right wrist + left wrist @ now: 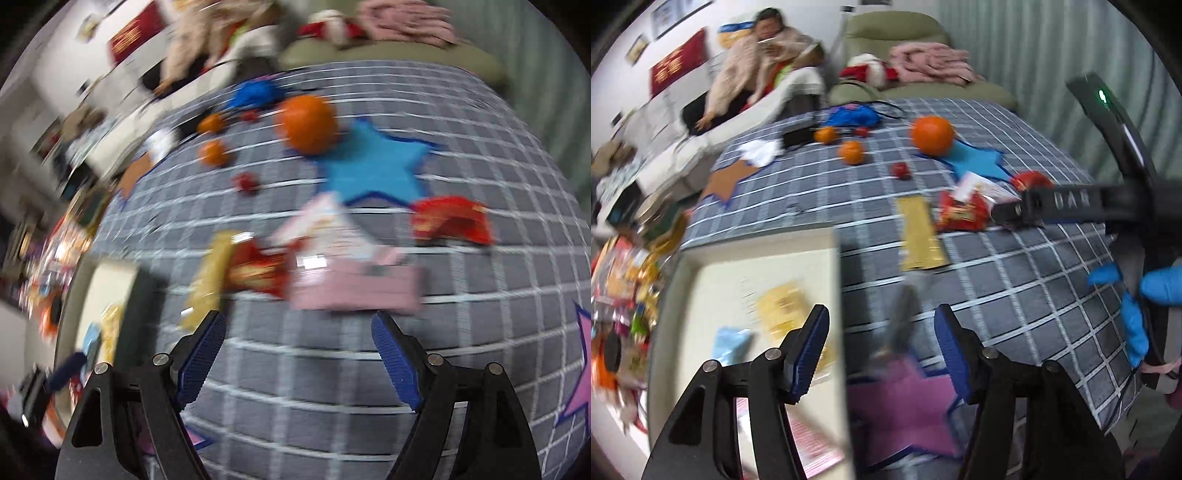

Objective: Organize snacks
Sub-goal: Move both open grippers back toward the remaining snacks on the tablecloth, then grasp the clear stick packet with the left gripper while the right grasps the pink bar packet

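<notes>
Downward-tilted, both grippers' fingers apart, empty: left gripper point(881, 354), right gripper point(299, 363).

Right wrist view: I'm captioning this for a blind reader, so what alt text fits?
Open tongs hover empty over a grey checked cloth, aimed at a pink packet beside red and gold snack packets. Beyond lie oranges and a blue star; the picture is motion-blurred.
</notes>
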{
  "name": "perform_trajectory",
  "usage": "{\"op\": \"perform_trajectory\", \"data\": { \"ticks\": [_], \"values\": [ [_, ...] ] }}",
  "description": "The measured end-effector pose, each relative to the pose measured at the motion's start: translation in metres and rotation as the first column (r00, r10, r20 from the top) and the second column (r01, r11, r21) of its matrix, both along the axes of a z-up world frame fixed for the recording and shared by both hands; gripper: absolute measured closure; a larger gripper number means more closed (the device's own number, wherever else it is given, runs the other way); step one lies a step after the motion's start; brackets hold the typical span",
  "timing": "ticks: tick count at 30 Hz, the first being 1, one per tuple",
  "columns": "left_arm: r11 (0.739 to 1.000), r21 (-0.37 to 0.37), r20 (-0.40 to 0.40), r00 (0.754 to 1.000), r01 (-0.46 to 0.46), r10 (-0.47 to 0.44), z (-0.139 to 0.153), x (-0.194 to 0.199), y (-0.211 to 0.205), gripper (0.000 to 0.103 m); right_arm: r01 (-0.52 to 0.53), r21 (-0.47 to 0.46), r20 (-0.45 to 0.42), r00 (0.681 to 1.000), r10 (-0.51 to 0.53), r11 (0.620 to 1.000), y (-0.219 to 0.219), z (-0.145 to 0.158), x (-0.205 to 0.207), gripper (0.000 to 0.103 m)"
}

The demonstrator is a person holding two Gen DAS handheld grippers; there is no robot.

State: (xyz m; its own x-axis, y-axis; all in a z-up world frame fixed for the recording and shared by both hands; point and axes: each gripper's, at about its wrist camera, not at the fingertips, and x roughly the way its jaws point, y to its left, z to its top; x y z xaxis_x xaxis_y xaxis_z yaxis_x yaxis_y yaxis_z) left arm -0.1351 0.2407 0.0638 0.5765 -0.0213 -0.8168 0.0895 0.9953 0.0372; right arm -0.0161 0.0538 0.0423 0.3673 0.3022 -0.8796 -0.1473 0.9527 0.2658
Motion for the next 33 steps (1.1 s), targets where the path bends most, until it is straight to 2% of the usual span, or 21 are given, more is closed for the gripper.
{"op": "perform_trajectory", "data": {
  "ticks": [2, 7, 10, 12, 18, 21, 23, 25, 26, 30, 33],
  "values": [
    [1.000, 0.025, -0.021, 1.000, 0.008, -0.007, -0.009, 0.013, -0.016, 0.039, 0.055, 0.001, -0.002, 0.998, -0.055, 0.998, -0.018, -0.003, 0.009, 0.020],
    [0.995, 0.095, -0.079, 0.996, -0.024, 0.032, -0.034, 0.040, -0.032, 0.039, 0.110, 0.008, 0.011, 0.994, -0.110, 0.994, -0.034, -0.009, 0.030, 0.021],
    [0.991, 0.128, -0.121, 0.991, -0.045, 0.060, -0.048, 0.049, -0.033, 0.039, 0.112, 0.009, 0.008, 0.994, -0.112, 0.994, -0.034, -0.014, 0.045, 0.020],
    [0.990, 0.125, -0.114, 0.990, -0.069, 0.083, -0.050, 0.050, -0.030, 0.033, 0.090, -0.027, -0.006, 0.996, -0.090, 0.996, -0.033, -0.022, 0.048, 0.020],
    [0.991, 0.071, -0.117, 0.985, -0.117, 0.124, -0.053, 0.046, -0.024, 0.033, -0.052, -0.163, 0.044, 0.997, 0.060, 0.985, -0.022, -0.030, 0.021, 0.020],
    [0.991, -0.009, -0.128, 0.983, -0.132, 0.130, -0.053, 0.037, -0.024, 0.038, -0.112, -0.228, 0.060, 0.990, 0.129, 0.967, -0.024, -0.031, -0.004, 0.020],
    [0.993, -0.025, -0.127, 0.985, -0.120, 0.115, -0.053, 0.027, -0.032, 0.038, -0.143, -0.252, 0.066, 0.984, 0.164, 0.957, -0.032, -0.032, -0.022, 0.020],
    [0.995, -0.031, -0.123, 0.988, -0.095, 0.091, -0.052, 0.019, -0.041, 0.037, -0.158, -0.255, 0.044, 0.984, 0.175, 0.954, -0.042, -0.033, -0.032, 0.013],
    [0.996, -0.035, -0.121, 0.989, -0.086, 0.082, -0.051, 0.015, -0.043, 0.037, -0.158, -0.255, 0.022, 0.985, 0.170, 0.954, -0.047, -0.036, -0.033, 0.002],
    [0.992, -0.062, -0.100, 0.990, -0.111, 0.104, -0.045, 0.010, -0.035, 0.036, -0.120, -0.223, 0.021, 0.992, 0.128, 0.967, -0.063, -0.033, -0.037, 0.000],
    [0.984, -0.073, -0.126, 0.980, -0.164, 0.154, -0.045, 0.017, -0.021, 0.032, -0.083, -0.168, 0.013, 0.996, 0.086, 0.982, -0.067, -0.029, -0.031, 0.000]
  ]
}}
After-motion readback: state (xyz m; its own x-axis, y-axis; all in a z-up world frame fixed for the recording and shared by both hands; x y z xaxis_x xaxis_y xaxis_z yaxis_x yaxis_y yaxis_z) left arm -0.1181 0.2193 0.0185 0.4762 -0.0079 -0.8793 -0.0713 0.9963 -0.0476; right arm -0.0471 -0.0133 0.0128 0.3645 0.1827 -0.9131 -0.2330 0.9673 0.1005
